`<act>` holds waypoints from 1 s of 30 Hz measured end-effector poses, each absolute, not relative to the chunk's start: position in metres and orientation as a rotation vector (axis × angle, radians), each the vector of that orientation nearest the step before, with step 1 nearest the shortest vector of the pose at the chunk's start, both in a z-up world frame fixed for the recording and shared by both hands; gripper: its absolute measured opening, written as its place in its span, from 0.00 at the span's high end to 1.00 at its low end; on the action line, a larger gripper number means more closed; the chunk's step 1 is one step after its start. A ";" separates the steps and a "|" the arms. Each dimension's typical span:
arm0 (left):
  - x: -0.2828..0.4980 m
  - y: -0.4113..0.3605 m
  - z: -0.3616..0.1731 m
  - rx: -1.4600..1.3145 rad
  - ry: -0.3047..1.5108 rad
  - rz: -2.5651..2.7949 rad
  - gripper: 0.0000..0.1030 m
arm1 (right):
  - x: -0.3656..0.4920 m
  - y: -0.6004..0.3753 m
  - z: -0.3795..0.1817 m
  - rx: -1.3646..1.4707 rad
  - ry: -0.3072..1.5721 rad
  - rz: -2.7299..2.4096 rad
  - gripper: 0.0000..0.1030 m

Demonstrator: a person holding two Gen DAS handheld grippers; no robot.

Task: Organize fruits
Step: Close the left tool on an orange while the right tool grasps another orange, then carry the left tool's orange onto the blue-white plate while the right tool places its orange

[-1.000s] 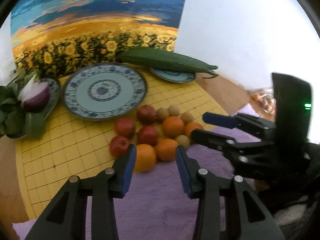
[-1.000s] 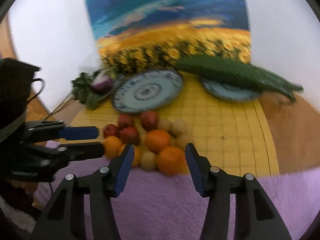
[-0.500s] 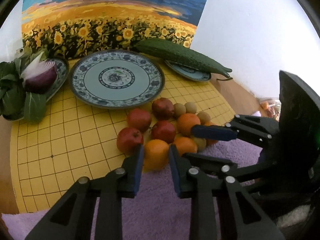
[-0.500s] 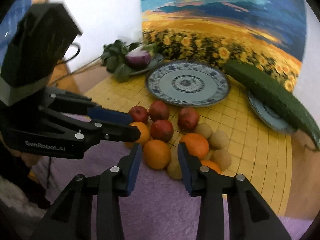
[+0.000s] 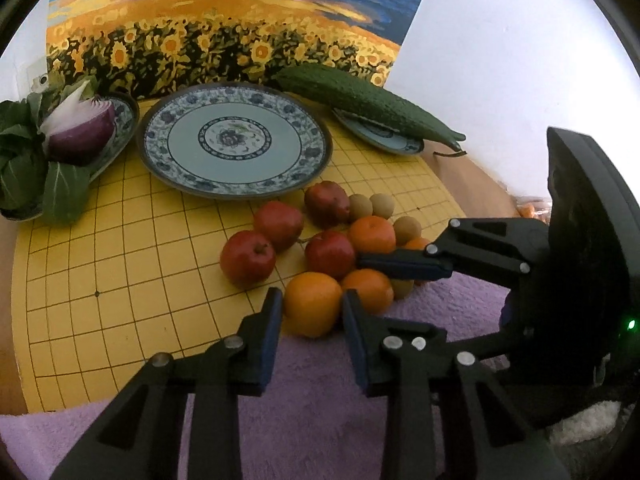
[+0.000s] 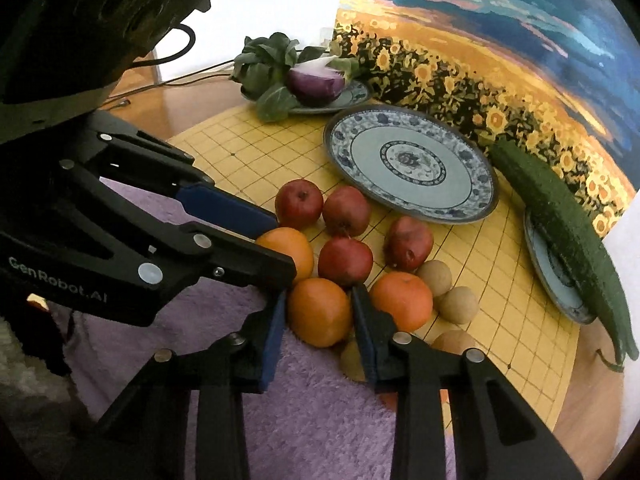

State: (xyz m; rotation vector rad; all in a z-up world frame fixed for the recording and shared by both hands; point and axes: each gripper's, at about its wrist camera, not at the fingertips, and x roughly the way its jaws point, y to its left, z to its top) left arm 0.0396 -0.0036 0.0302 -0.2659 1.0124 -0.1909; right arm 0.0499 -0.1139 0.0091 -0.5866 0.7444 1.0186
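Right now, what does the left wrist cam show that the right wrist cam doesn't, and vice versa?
Left wrist only: a green light on the housing of the right gripper.
Right wrist only: a black cable, and GenRobot.AI lettering on the left gripper.
Both: left jaws opening around the first orange, right jaws closing around the second orange, the large patterned plate, cucumber, red onion, red apples.

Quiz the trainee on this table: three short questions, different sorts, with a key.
1. True or false: the large plate already holds fruit.
2. What sits against the leafy greens? A cucumber; B red onion; C orange.
3. Fill in: ___ red apples lie on the yellow mat.
Key: 1 false; 2 B; 3 four.
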 end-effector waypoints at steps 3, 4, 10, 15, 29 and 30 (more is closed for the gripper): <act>0.034 -0.006 0.042 -0.245 0.987 -0.196 0.70 | 0.046 -0.117 0.018 -0.553 0.738 1.033 0.67; 0.033 -0.006 0.046 -0.235 0.979 -0.194 0.70 | 0.045 -0.117 0.020 -0.544 0.737 1.036 0.67; 0.025 -0.003 0.076 -0.190 0.928 -0.153 0.70 | 0.037 -0.119 0.038 -0.506 0.709 1.033 0.67; 0.025 0.005 0.104 -0.177 0.891 -0.113 0.70 | 0.038 -0.127 0.067 -0.437 0.661 1.005 0.67; 0.047 0.005 0.139 -0.126 0.811 -0.133 0.70 | 0.041 -0.122 0.136 -0.435 0.441 0.918 0.67; 0.049 0.005 0.138 -0.124 0.811 -0.136 0.70 | 0.043 -0.122 0.135 -0.437 0.445 0.918 0.67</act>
